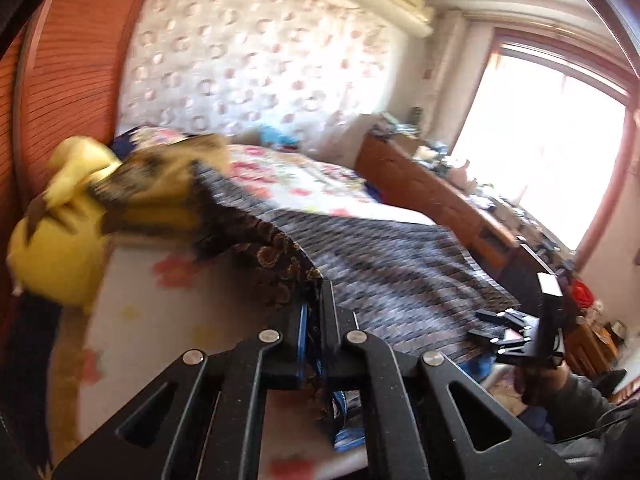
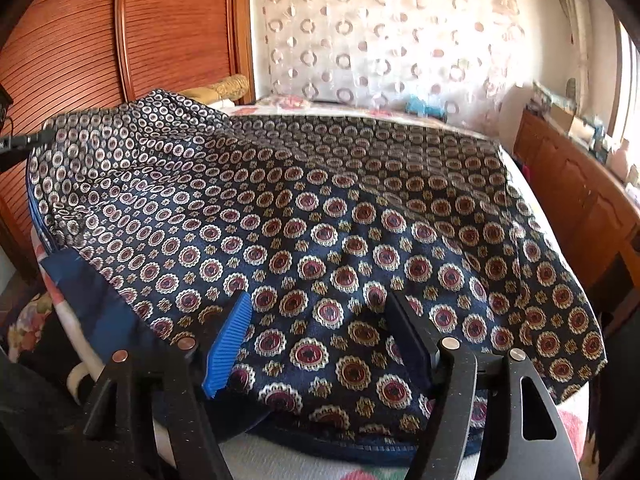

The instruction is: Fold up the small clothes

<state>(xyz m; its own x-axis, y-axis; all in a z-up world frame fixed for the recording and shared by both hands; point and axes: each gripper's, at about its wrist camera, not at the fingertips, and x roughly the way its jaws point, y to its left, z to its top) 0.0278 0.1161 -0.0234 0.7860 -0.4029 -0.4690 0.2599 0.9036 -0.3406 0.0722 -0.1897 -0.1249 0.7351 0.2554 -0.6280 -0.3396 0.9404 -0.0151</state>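
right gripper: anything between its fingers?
Yes. Right wrist view: the patterned garment lies between the open right gripper fingers, unpinched.

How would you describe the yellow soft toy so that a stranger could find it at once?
Start from the bed with the floral sheet, then go to its side nearest the reddish-brown slatted wooden wardrobe. There lies a plump bright yellow plush toy with dark brown markings, beside the dark navy medallion-patterned garment. Nothing else nearby is plain yellow.
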